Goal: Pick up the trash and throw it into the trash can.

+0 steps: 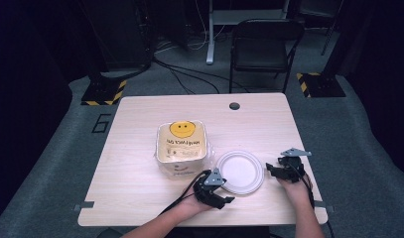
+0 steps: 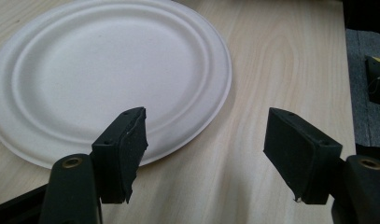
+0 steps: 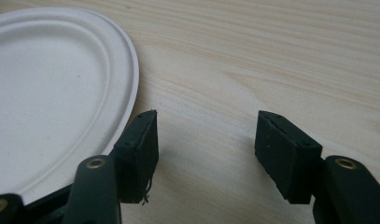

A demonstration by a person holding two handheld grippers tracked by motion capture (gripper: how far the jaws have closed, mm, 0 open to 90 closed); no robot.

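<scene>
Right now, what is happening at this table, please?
A person sits at a wooden table with a two-jaw gripper in each hand. The left gripper and the right gripper both rest low beside a white paper plate, one on each side, with jaws open and nothing held. The plate is empty. Next to it, on its left, stands a square container with a yellow smiley face, wrapped in clear plastic. Neither gripper touches it.

The white plate (image 3: 52, 93) runs off the left edge in the right gripper view, so part of it is cut off. In the high view, the words on the smiley bag (image 1: 181, 144) are too small to read.
</scene>
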